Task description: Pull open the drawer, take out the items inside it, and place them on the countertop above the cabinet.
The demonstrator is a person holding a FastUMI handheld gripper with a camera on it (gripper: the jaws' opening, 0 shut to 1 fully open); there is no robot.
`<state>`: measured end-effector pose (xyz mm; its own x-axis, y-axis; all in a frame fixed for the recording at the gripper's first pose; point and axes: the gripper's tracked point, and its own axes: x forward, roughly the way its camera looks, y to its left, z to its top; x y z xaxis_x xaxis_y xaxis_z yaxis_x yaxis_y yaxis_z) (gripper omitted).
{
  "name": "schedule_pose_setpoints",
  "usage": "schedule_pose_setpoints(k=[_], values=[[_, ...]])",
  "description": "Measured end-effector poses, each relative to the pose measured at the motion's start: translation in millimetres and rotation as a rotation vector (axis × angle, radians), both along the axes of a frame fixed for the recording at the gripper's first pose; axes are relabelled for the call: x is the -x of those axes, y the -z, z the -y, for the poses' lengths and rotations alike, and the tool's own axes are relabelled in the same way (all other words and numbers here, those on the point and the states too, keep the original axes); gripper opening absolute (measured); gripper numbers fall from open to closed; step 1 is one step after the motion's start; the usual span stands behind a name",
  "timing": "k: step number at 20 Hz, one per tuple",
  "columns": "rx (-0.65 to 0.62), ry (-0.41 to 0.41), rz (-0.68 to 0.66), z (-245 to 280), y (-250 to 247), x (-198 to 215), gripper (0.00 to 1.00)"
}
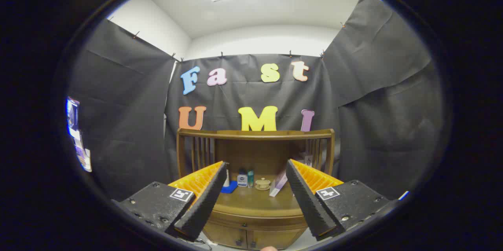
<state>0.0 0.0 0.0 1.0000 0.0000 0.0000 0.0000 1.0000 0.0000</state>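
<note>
A brown wooden cabinet (255, 215) with a railed back stands ahead of me against the black cloth wall. Its countertop (251, 202) carries a blue item (229, 187), two small bottles (246, 178), a small lidded cup (262, 183) and a leaning white box (278, 185), all beyond my fingers. Below the top runs the drawer front (255, 220), shut, with two small cabinet doors (251, 238) under it. My gripper (255, 166) is open, raised in front of the cabinet at a distance, with nothing between its fingers.
Black cloth walls close in on the left, back and right. The cabinet's wooden rail (255, 134) with slatted sides rises around the back of the countertop. A bright object (77, 133) hangs at the far left.
</note>
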Motion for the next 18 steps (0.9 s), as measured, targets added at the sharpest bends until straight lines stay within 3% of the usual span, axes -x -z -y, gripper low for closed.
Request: schedule_pose_setpoints(k=[18], values=[[-0.018, 0.013, -0.042, 1.1, 22.5, -10.1, 0.99]])
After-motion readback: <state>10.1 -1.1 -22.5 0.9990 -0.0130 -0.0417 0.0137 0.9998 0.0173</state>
